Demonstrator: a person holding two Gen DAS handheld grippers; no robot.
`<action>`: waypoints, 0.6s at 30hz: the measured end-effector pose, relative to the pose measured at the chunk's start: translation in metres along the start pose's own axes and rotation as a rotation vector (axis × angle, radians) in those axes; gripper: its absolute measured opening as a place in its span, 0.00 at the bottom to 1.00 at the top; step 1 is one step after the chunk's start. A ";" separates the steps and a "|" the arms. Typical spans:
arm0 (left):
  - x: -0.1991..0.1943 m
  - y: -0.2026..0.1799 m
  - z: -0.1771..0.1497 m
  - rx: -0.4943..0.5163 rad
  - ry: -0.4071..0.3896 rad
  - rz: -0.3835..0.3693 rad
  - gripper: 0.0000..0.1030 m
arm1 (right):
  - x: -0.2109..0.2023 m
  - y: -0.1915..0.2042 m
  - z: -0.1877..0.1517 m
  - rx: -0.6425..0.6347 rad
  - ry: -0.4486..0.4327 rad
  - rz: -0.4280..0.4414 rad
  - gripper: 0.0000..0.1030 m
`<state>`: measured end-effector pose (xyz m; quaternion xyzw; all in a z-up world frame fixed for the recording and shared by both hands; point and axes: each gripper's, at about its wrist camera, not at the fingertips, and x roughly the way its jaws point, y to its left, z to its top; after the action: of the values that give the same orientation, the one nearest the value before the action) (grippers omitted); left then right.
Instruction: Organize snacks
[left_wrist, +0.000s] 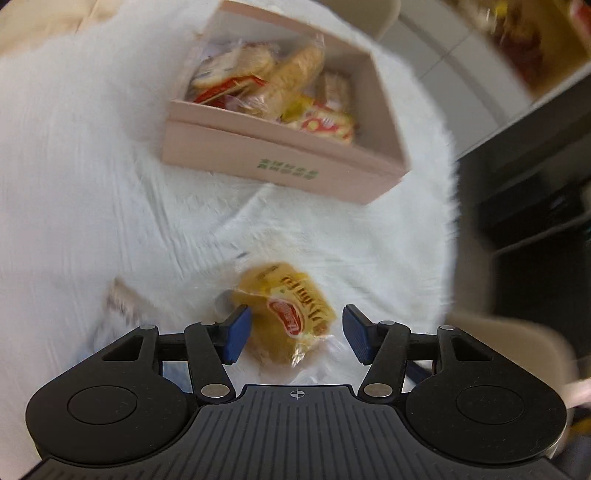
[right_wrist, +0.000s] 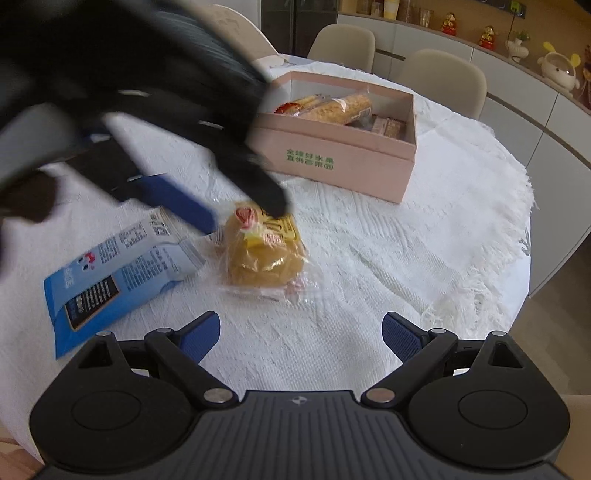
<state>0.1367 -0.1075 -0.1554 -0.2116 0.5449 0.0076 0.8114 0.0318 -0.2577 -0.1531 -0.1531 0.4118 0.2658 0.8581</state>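
Left gripper (left_wrist: 293, 332): jaws apart, hanging over the wrapped bun with one blue pad on each side of it; whether either pad touches the wrapper I cannot tell, as this view is blurred.
Right gripper (right_wrist: 301, 334): jaws wide apart, nothing between them, low over bare cloth at the near edge of the table.
Wrapped bun (right_wrist: 264, 254): a yellow-brown bun in a clear wrapper with a red and yellow label, lying on the cloth near the middle of the table, nearer than the box.
Blue packet (right_wrist: 122, 267): lying flat just left of the bun, printed side up.
Pink box (right_wrist: 340, 162): open-topped, on the far side of the table, well apart from the bun, holding several wrapped biscuits and snacks; green print on its near wall.
Tablecloth (right_wrist: 424, 240): white, textured, fringed at the right edge.
Chairs (right_wrist: 441, 79): beige, beyond the table.
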 end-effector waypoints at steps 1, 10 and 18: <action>0.010 -0.007 0.000 0.038 0.013 0.040 0.65 | 0.001 0.000 -0.002 -0.001 0.006 -0.004 0.93; 0.005 -0.001 -0.006 0.077 -0.032 0.018 0.53 | 0.001 0.005 -0.009 -0.014 0.021 0.018 0.93; -0.059 0.038 -0.016 0.024 -0.141 0.065 0.52 | 0.017 0.031 0.015 -0.123 0.006 0.079 0.93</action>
<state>0.0900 -0.0659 -0.1208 -0.1830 0.4930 0.0425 0.8495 0.0319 -0.2198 -0.1583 -0.1901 0.4030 0.3241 0.8345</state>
